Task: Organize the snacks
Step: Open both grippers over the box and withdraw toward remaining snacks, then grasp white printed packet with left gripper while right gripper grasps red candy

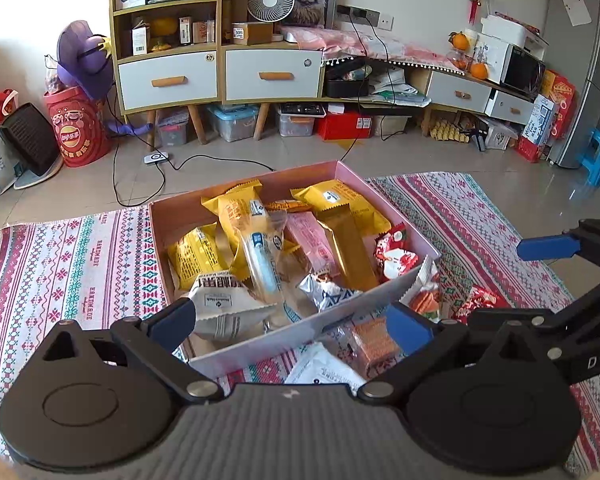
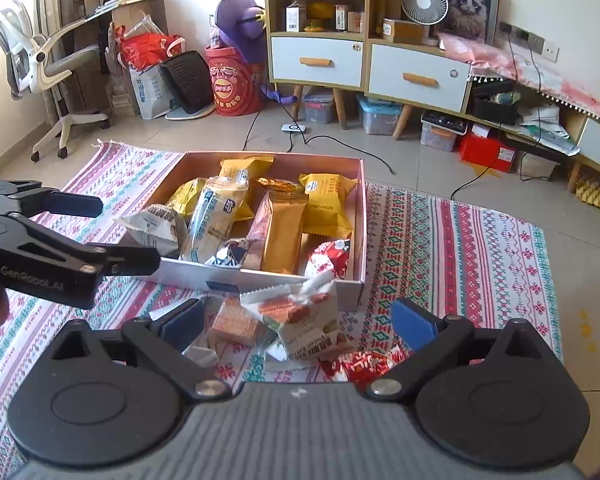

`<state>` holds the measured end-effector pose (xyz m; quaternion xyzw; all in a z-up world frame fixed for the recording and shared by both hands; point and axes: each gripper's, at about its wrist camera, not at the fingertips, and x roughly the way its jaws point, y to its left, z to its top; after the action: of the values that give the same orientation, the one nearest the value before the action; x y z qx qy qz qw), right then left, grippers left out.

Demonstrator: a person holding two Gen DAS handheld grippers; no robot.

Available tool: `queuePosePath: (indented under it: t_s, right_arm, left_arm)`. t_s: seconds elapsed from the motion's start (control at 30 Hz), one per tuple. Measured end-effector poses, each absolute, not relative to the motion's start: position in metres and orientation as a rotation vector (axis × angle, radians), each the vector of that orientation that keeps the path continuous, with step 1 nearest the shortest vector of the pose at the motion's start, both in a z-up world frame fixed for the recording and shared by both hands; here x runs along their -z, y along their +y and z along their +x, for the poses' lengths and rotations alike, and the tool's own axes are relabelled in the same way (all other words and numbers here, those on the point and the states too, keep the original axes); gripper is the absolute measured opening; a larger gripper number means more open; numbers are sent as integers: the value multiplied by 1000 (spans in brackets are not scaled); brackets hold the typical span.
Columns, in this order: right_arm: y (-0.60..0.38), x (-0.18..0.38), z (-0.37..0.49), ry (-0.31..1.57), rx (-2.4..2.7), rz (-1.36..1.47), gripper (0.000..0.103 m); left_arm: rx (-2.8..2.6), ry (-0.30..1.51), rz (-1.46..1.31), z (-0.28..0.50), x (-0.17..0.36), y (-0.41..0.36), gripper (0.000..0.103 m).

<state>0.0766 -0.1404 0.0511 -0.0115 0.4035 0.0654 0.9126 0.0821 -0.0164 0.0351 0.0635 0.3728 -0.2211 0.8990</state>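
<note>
A pink cardboard box (image 1: 236,188) (image 2: 358,236) on the patterned rug holds several snack packets: yellow ones, a long gold one (image 1: 350,248) (image 2: 282,232), a clear blue-printed one (image 1: 260,256) and a red foil one (image 1: 394,254). My left gripper (image 1: 292,322) (image 2: 128,232) is open over the box's near left corner, where a grey-white packet (image 1: 224,312) lies. My right gripper (image 2: 298,322) (image 1: 498,282) is open above loose snacks in front of the box: a white biscuit packet (image 2: 308,316) (image 1: 426,296), an orange square packet (image 2: 236,322) (image 1: 374,340) and a red foil packet (image 2: 364,362) (image 1: 480,300). Neither gripper holds anything.
The rug (image 2: 460,248) lies on a tiled floor. Behind it stand white-drawer cabinets (image 1: 220,76) with storage bins underneath, and a black cable (image 1: 140,184) trails near the rug's far edge. A red tub (image 2: 230,84) and an office chair (image 2: 52,68) stand far left.
</note>
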Motion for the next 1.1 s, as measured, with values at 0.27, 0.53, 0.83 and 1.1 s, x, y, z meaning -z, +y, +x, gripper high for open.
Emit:
queuePosePath:
  t_s: [0.27,0.53,0.83,1.1]
  right_arm:
    - [-140,-43,59,834,-122,-59,101]
    - [-148,-26,46,857,-93,-73,102]
    - [-152,-2,45,904,-80,-166,102]
    - [-162,18,56,934,-78,-222,101]
  left_arm:
    - [473,806,122,57,-24,-6,103]
    - [483,825,97,40,-1,-1,103]
    - [489,848,99,35,31,-8,103]
    - [486,865,72,45,44,-18,103]
